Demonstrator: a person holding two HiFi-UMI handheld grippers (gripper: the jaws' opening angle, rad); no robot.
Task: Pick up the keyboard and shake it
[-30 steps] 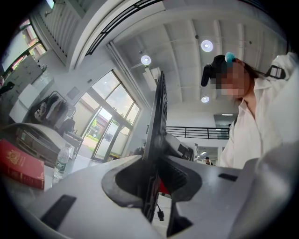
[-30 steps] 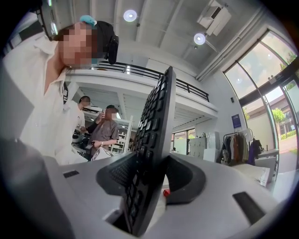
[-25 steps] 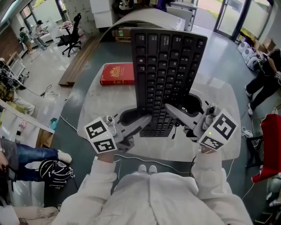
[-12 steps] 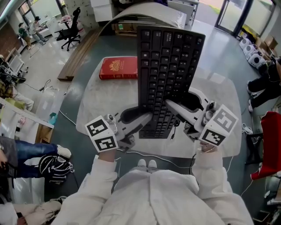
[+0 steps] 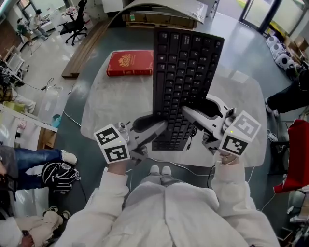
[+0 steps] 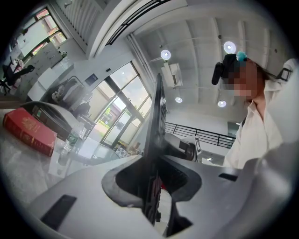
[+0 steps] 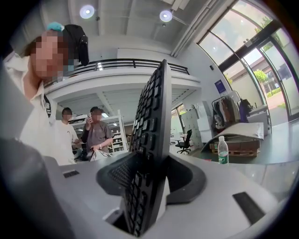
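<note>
The black keyboard (image 5: 186, 77) is held up off the table, stood on end with its keys facing me. My left gripper (image 5: 157, 126) is shut on its lower left edge, and my right gripper (image 5: 195, 113) is shut on its lower right part. In the left gripper view the keyboard (image 6: 156, 140) shows edge-on, pinched between that gripper's (image 6: 152, 186) jaws. The right gripper view has the keyboard's (image 7: 149, 140) key side running up from that gripper's (image 7: 149, 186) jaws, which press on it.
A red book (image 5: 129, 63) lies at the far left of the pale round table (image 5: 111, 106). A water bottle (image 7: 223, 150) stands beyond. Two people (image 7: 97, 133) stand in the background, and an office chair (image 5: 75, 14) is far off.
Both grippers and the keyboard have sunk a little toward the table and rolled slightly. Both grips on the keyboard are unchanged.
</note>
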